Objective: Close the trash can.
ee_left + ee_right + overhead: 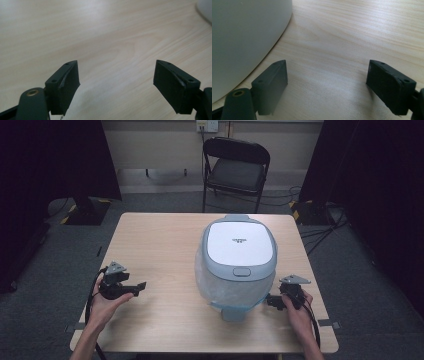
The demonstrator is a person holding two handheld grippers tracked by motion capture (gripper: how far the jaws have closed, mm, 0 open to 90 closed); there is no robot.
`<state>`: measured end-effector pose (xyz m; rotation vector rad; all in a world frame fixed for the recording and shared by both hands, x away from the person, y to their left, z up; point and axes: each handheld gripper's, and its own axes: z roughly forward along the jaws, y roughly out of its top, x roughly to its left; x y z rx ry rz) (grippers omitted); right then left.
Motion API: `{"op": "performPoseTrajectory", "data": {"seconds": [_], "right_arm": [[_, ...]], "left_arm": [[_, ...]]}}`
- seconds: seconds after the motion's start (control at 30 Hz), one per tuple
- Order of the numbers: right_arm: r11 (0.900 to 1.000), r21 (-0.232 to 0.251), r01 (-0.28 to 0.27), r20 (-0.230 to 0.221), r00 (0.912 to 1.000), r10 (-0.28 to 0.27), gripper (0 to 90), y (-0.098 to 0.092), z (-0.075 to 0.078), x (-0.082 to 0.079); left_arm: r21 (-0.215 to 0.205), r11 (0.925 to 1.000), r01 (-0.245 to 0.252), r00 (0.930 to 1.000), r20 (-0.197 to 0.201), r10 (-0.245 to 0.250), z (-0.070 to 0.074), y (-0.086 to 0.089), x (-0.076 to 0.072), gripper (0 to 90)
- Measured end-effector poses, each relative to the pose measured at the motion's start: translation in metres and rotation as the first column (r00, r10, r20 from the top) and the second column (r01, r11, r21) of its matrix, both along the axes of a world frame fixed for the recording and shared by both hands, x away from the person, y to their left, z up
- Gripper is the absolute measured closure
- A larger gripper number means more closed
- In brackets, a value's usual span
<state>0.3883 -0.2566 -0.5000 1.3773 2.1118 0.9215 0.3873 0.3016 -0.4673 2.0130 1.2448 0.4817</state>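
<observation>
While you are holding both grippers low beside it, these are the risks, largest thing first:

Table [165, 240]: it is carrying everything, and its near edge is sitting close behind your hands.
Rice cooker [239, 262]: it is sitting right of centre, lid down (its front latch [241, 271] is facing you); a one-sided push is likely to slide it.
Right gripper [327, 82]: you are holding it spread wide and empty just beside the cooker's wall, so its near jaw could be scraping the shell.
Left gripper [116, 83]: it is gaping, empty, well apart from the cooker.
</observation>
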Motion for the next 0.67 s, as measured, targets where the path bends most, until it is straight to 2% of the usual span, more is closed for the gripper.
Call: {"op": "performPoseTrajectory", "data": {"seconds": [0.03, 0.13, 0.2, 0.3, 0.37, 0.43, 0.5, 0.6, 0.67], "right_arm": [[1.000, 0.000, 0.000, 0.000, 1.0000, 0.000, 16.0, 0.000, 0.000, 0.000], [1.000, 0.000, 0.000, 0.000, 1.0000, 0.000, 16.1, 0.000, 0.000, 0.000], [1.000, 0.000, 0.000, 0.000, 1.0000, 0.000, 16.0, 0.000, 0.000, 0.000], [1.000, 0.000, 0.000, 0.000, 1.0000, 0.000, 16.0, 0.000, 0.000, 0.000], [1.000, 0.000, 0.000, 0.000, 1.0000, 0.000, 16.0, 0.000, 0.000, 0.000], [1.000, 0.000, 0.000, 0.000, 1.0000, 0.000, 16.0, 0.000, 0.000, 0.000], [1.000, 0.001, -0.001, 0.000, 1.0000, 0.001, 16.0, 0.000, 0.000, 0.000], [1.000, 0.000, 0.000, 0.000, 1.0000, 0.000, 16.0, 0.000, 0.000, 0.000], [1.000, 0.000, 0.000, 0.000, 1.0000, 0.000, 16.0, 0.000, 0.000, 0.000]], "left_arm": [[0.003, 1.0000, 0.001, 1.0000, -0.008, -0.001, -0.003, 0.000, -0.001, 20.5], [0.047, 0.9987, 0.017, 0.9998, -0.008, -0.016, -0.009, 0.000, -0.006, 20.6], [0.052, 0.9986, 0.011, 0.9998, -0.019, -0.010, -0.016, 0.001, -0.008, 20.5], [0.109, 0.9940, 0.000, 0.9996, -0.029, 0.003, -0.025, -0.001, -0.009, 20.1], [0.101, 0.9949, 0.001, 0.9998, -0.021, 0.001, -0.026, -0.003, -0.009, 19.5], [0.113, 0.9936, -0.003, 0.9999, -0.012, 0.004, -0.027, -0.004, -0.009, 18.4], [0.051, 0.9982, -0.030, 0.9994, -0.015, 0.031, -0.032, -0.002, -0.007, 14.2], [0.053, 0.9983, -0.025, 0.9996, 0.015, 0.024, -0.035, 0.001, -0.006, 8.0], [0.050, 0.9984, -0.026, 0.9995, 0.017, 0.025, -0.036, 0.001, -0.006, 6.8]]}}
